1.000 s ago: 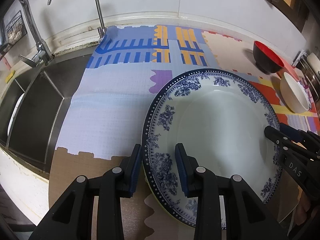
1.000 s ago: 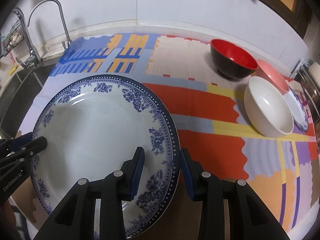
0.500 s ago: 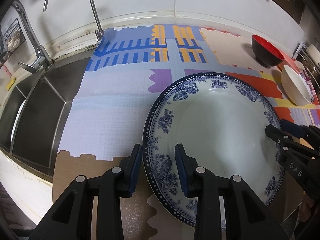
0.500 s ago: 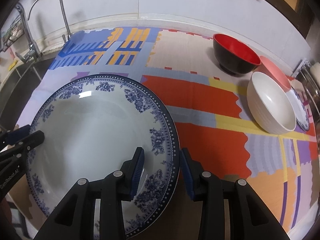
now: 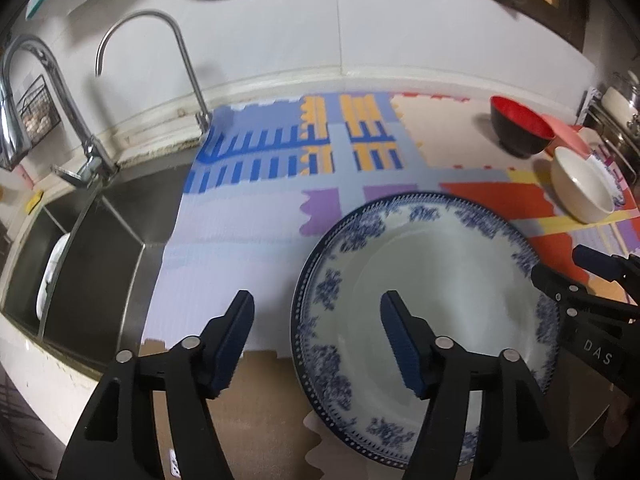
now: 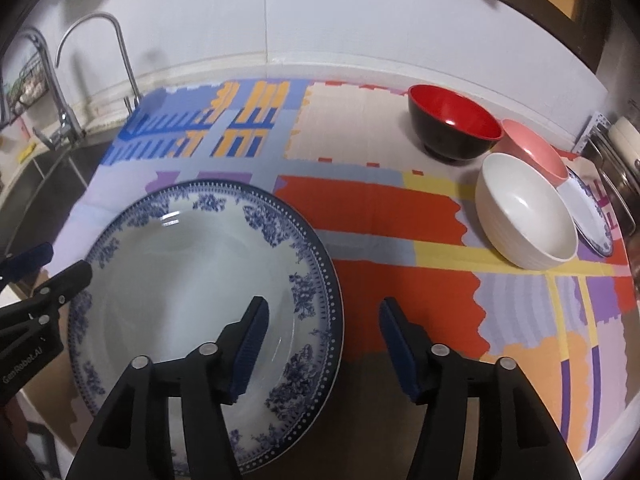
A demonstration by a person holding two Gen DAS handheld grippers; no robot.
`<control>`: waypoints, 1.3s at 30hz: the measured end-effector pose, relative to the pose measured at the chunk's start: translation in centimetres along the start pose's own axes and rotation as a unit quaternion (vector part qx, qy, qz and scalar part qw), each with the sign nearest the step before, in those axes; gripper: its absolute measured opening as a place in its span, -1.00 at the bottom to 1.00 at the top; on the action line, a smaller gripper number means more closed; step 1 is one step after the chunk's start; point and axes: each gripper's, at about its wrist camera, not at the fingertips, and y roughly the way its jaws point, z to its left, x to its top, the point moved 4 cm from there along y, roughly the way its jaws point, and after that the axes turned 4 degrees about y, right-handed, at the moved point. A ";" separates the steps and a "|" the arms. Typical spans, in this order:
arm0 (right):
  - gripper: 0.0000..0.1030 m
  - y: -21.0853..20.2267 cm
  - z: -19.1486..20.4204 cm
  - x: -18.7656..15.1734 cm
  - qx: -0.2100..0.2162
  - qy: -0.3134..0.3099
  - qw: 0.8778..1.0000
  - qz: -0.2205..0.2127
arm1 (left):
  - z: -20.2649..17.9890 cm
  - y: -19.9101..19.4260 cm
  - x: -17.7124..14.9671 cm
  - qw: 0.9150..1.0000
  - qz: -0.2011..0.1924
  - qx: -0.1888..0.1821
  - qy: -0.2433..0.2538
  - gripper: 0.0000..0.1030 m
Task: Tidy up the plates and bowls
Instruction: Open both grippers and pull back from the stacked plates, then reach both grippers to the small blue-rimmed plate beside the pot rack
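A large blue-and-white floral plate (image 5: 432,304) (image 6: 192,280) lies on the colourful mat. My left gripper (image 5: 316,336) is open, its jaws straddling the plate's left rim without gripping. My right gripper (image 6: 322,344) is open, straddling the plate's right rim. A red-and-black bowl (image 6: 454,126), a pink bowl (image 6: 536,152), a white bowl (image 6: 526,210) and a small blue-rimmed plate (image 6: 588,216) stand at the right. The red bowl (image 5: 520,124) and white bowl (image 5: 580,184) also show in the left wrist view.
A steel sink (image 5: 92,248) with two faucets (image 5: 176,48) lies left of the mat (image 6: 400,216), with a white dish (image 5: 50,272) inside it. A metal rack (image 6: 616,148) stands at the far right. The counter's front edge runs just below the grippers.
Both grippers opened and let go of the large plate, which now rests on the mat. Both cameras have risen and pulled back a little.
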 end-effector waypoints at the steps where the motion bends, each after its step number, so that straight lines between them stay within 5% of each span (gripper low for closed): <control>1: 0.21 -0.4 -0.2 0.1 -0.002 0.005 1.000 -0.005 | -0.1 -0.2 0.2 1.000 -0.004 -0.002 0.003 0.31; 12: 0.42 -4.4 -2.7 0.9 -0.041 0.059 0.996 -0.048 | -2.8 -2.9 4.4 0.995 -0.070 -0.046 0.060 0.82; 24: 0.49 -8.5 -10.0 1.1 -0.094 0.146 0.981 -0.090 | -10.6 -5.9 9.3 0.979 -0.129 -0.103 0.118 0.90; 39: 0.51 -11.9 -21.6 3.0 -0.142 0.179 0.963 -0.142 | -23.0 -8.9 15.7 0.957 -0.193 -0.142 0.165 0.90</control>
